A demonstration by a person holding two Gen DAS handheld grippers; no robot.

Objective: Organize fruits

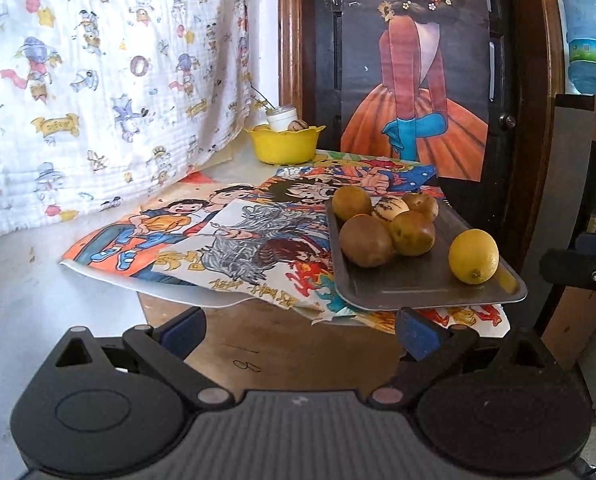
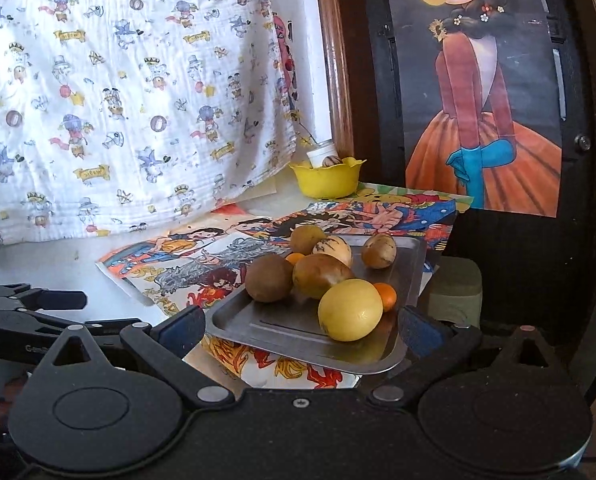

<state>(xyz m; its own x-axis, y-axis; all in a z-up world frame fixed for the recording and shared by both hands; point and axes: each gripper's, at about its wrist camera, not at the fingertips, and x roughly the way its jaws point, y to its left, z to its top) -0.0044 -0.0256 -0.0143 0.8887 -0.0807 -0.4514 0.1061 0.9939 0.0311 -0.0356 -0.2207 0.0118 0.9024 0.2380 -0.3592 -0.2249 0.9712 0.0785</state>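
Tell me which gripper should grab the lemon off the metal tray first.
Right, probably. The right gripper is open and faces the tray, with the lemon just ahead of its fingers. The left gripper is open too, but the lemon lies off to its right.

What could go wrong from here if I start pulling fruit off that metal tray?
1. The grey metal tray lies on loose cartoon-print paper sheets that overhang the table edge, so a nudge may slide it off.
2. The yellow lemon sits near the tray's front rim and could roll out.
3. The fruits touch; lifting the brown kiwi may set its neighbours rolling.
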